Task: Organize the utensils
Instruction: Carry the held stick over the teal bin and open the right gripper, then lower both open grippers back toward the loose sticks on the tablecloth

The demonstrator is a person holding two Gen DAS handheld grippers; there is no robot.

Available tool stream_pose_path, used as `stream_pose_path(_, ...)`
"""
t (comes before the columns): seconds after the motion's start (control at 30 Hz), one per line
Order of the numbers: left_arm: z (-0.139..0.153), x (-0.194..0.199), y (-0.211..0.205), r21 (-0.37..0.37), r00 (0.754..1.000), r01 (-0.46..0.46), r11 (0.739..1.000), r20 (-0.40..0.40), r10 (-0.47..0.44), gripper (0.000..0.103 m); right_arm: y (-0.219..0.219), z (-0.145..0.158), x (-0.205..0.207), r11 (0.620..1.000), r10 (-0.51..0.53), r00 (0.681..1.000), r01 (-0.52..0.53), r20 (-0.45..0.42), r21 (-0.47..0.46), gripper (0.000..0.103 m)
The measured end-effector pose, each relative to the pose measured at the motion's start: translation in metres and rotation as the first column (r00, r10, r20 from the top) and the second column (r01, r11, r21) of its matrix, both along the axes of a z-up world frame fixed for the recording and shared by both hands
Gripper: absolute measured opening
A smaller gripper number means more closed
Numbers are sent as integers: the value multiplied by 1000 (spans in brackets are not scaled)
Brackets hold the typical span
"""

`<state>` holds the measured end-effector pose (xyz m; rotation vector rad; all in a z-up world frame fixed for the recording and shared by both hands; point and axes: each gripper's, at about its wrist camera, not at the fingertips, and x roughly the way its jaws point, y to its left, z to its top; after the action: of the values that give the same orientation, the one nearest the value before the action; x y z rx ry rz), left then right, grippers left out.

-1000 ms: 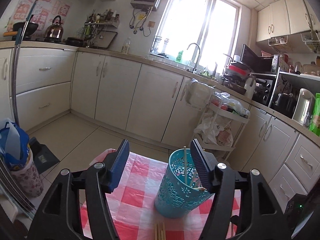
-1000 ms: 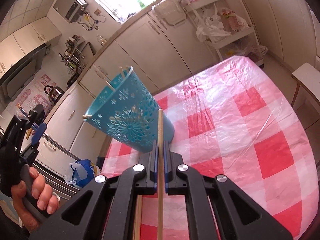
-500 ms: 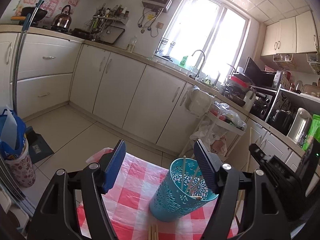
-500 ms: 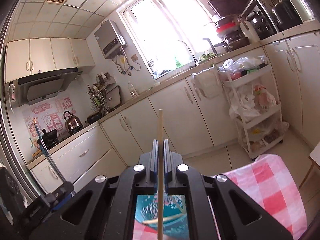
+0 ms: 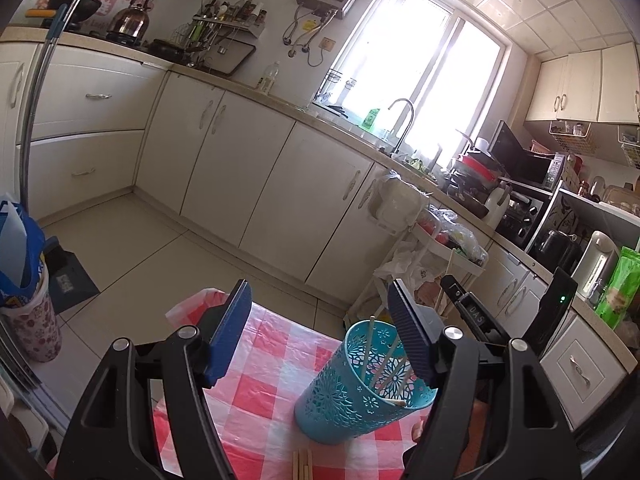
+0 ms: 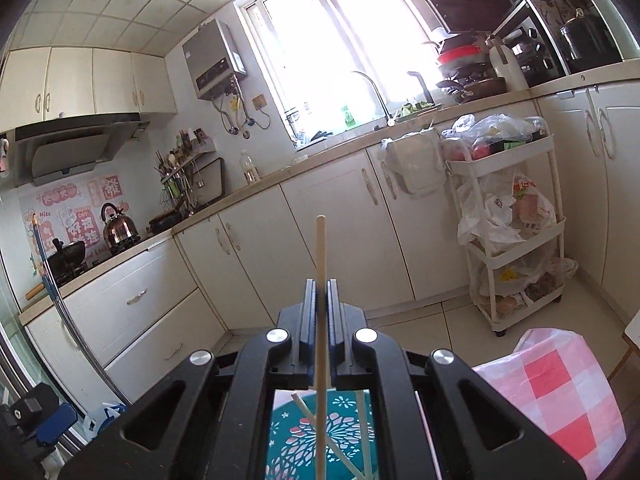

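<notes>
A teal cut-out holder (image 5: 352, 396) stands on the red-checked tablecloth (image 5: 256, 392) with several wooden chopsticks in it. My left gripper (image 5: 320, 324) is open just before the holder. Its right pad (image 5: 408, 340) overlaps the rim in the picture and nothing is pinched. Loose chopsticks (image 5: 302, 464) lie on the cloth below. My right gripper (image 6: 320, 292) is shut on one chopstick (image 6: 320, 252), which points up and forward. It hovers over the holder (image 6: 344, 436), seen through its frame. The right gripper (image 5: 468, 308) also shows at the right of the left wrist view.
White cabinets (image 6: 340, 240) and the counter run along the far wall. A white trolley (image 6: 516, 240) full of bags stands beyond the table's right end. A flowered bin (image 5: 28, 320) sits on the floor at left. The cloth's edge (image 6: 560, 380) shows at lower right.
My right gripper has risen with the chopstick from table level beside the holder to above its mouth, and has levelled out. The left gripper drew back a little, its jaws slightly wider.
</notes>
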<state>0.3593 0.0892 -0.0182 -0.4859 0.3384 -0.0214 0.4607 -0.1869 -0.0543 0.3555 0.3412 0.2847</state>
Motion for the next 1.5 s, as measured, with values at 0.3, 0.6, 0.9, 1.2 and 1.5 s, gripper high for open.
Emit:
stream_pose_path(0.3,-1,0,-2,8,1000,3,1000,-10,-3,68,-6,-2,-26,999,38,999,-39,-38,-24,9)
stream_pose_path(0.6,-17,3,4,95,994,3,995,-109,7,70,-40,-33,-121,992,70,971,-91,-230,-83,25)
stream_pose_path(0.9,-56,-12,-9,197,957,64,978,-289,-4,71,16,-119,-138,939,184,837,-305,-515,-160,22)
stream_pose_path(1.2,-83,-24,-2,188,925,68,980,-380,9,72,51,-156,-119,916,191,798,-355,-571,-189,15)
stream_pose_path(1.5,-90,-15,-16,223,907,118,968,-421,-13,73,55,-164,-123,883,146,801,-370,-580,-290,15)
